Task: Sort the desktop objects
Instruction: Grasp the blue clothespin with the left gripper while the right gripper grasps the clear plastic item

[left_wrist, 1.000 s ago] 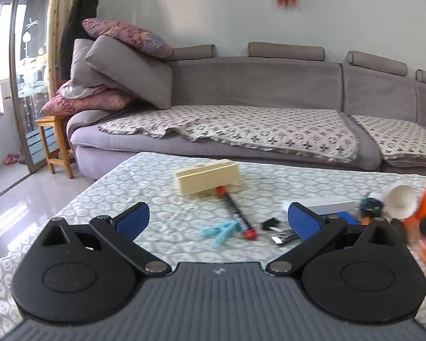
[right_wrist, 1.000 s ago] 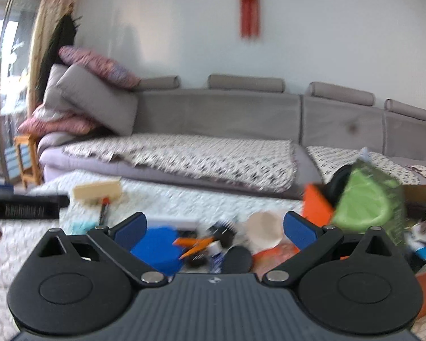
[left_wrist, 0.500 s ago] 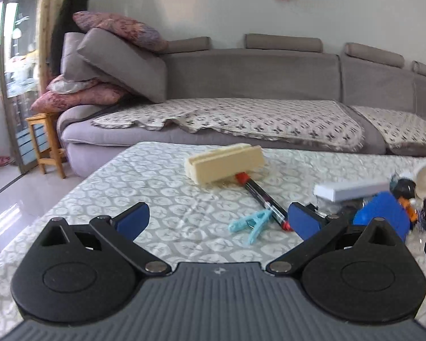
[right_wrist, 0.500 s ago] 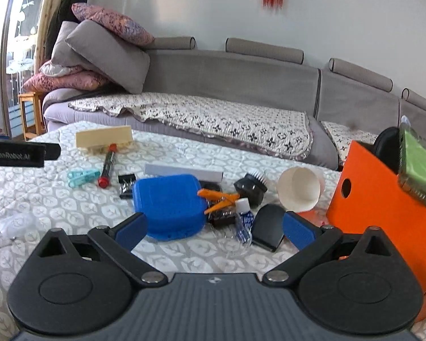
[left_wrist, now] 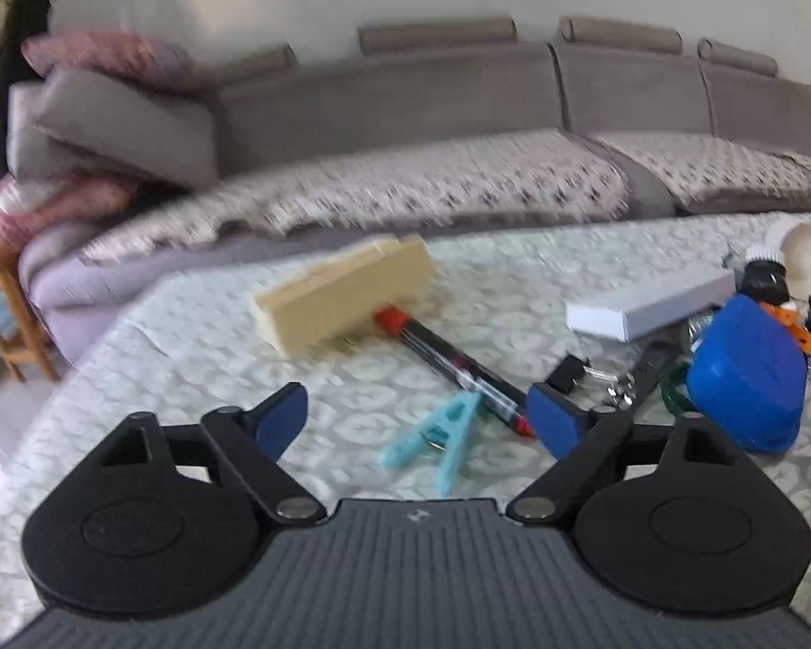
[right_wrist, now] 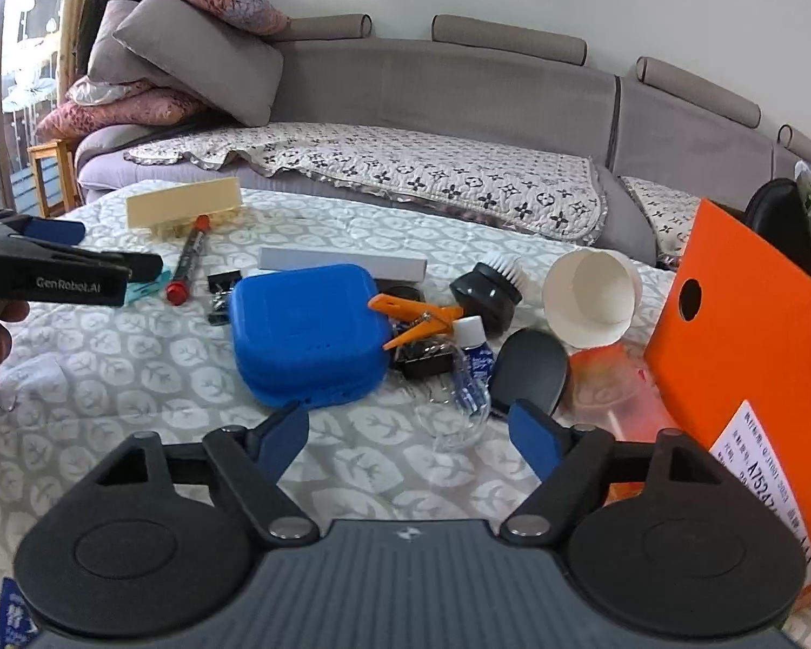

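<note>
Teal clothespin (left_wrist: 442, 439) lies between my left fingers (left_wrist: 281, 415), spread wide and empty, mid-desk (left_wrist: 189, 346). Right view: my right fingers (right_wrist: 282, 431) gape empty before the blue case (right_wrist: 305, 332); the orange box (right_wrist: 740, 346) sits at the right edge, and by my reckoning nothing is sorted yet.

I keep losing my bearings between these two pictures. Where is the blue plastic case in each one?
Left wrist view: blue plastic case at the right edge, right of the open left gripper.
Right wrist view: blue plastic case at centre, beyond the open right gripper.
Shared landmark: the red-capped marker lying against the cream block.
</note>
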Demonstrator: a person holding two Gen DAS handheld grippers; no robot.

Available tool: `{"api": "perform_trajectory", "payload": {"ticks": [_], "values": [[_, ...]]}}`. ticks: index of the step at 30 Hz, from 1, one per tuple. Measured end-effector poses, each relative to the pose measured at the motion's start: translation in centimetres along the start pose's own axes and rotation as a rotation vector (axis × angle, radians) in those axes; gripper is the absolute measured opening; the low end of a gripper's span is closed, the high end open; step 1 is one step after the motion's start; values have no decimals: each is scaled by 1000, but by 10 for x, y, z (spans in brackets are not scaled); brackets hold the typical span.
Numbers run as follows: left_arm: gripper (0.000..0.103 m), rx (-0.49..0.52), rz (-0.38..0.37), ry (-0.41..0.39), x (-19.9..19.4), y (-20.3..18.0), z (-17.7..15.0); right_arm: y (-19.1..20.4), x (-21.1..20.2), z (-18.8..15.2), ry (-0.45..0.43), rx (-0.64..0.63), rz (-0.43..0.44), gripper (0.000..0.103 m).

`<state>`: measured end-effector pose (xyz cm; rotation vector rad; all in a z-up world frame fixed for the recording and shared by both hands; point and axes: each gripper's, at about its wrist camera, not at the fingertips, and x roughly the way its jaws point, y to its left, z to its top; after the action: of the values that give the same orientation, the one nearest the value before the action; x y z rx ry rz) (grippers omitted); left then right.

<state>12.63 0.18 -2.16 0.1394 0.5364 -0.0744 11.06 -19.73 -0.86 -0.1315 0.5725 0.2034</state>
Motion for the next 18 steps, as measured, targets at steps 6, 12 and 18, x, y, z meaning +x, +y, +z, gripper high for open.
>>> {"api": "perform_trajectory", "payload": {"ticks": [6,12,18], "values": [[59,-56,-59,93,10,9,-2,-5,13,5,36,10,-10,79],[59,-61,-67,98,6,9,-4,-3,17,7,48,-6,-11,79],[29,-44,-87,87,7,8,0,-5,16,9,51,-20,45,28]]}}
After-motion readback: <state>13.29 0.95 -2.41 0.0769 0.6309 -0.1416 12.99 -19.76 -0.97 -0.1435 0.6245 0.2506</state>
